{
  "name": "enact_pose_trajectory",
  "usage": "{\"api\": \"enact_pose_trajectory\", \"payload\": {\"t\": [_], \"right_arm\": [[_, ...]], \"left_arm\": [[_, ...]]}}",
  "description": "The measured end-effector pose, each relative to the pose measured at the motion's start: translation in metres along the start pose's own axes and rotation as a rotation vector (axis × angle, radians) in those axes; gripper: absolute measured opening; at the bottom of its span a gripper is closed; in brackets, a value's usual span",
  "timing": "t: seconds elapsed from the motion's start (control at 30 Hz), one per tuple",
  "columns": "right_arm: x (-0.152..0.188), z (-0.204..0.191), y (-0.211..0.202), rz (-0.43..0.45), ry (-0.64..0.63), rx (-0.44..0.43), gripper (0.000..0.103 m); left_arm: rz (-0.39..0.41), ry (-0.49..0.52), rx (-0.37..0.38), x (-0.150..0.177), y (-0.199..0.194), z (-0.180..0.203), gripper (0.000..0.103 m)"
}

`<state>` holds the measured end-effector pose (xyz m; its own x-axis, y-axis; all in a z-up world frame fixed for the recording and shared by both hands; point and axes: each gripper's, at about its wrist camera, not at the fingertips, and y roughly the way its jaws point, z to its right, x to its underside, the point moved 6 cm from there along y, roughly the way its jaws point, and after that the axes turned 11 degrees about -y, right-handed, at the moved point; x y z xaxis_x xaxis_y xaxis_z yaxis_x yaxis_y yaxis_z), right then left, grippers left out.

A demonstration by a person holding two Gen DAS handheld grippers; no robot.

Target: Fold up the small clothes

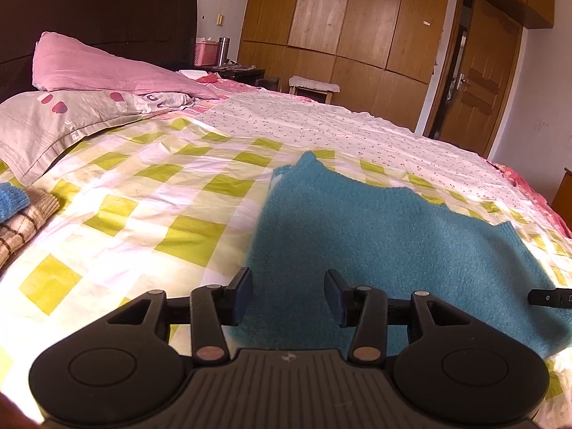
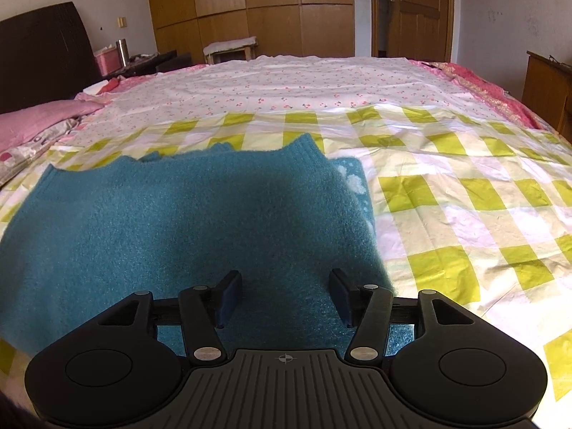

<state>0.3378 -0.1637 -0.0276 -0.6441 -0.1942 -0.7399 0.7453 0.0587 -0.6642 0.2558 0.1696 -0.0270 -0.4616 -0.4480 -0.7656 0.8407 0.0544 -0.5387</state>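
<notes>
1. Left wrist view: left gripper (image 1: 287,295) released, jaws apart, nothing pinched between the pads. Teal sweater (image 1: 386,236) flat on the bed (image 1: 143,200), directly under and ahead of the gripper. Left edge of the sweater just inside the left finger (image 1: 241,295); right finger (image 1: 334,298) well over the knit. Ribbed corner of the sweater pointing away toward the floral sheet (image 1: 357,132).
2. Same view, periphery: tip of the right gripper (image 1: 550,297) poking in at the right edge, over the sweater's near right part. Folded clothes stack (image 1: 21,214) at far left, well apart from the sweater. Two pillows (image 1: 89,89) near the headboard, wardrobe (image 1: 339,28) behind.
3. Right wrist view: right gripper (image 2: 284,296) likewise let go, jaws spread, gap empty, teal fabric visible below between the fingers. Sweater (image 2: 178,221) spread mostly to the left and ahead; right edge running just outside the right finger (image 2: 341,296).
4. Same view: second layer with a pale pattern (image 2: 354,182) peeking out beside the sweater's far right corner. Checked cover (image 2: 464,196) bare to the right.
</notes>
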Motion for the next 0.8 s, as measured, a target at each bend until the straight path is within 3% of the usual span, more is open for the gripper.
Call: {"api": "enact_pose_trajectory", "payload": {"t": [0.27, 0.6, 0.8], "right_arm": [[-0.019, -0.030, -0.018, 0.062, -0.058, -0.023, 0.053], [-0.044, -0.104, -0.029, 0.087, -0.188, -0.152, 0.053], [-0.062, -0.163, -0.026, 0.071, -0.267, -0.250, 0.054]], "left_arm": [[0.017, -0.016, 0.020, 0.003, -0.004, -0.001, 0.055], [0.033, -0.135, 0.052, 0.007, -0.012, -0.027, 0.056], [-0.013, -0.184, 0.103, 0.016, -0.005, -0.034, 0.059]]}}
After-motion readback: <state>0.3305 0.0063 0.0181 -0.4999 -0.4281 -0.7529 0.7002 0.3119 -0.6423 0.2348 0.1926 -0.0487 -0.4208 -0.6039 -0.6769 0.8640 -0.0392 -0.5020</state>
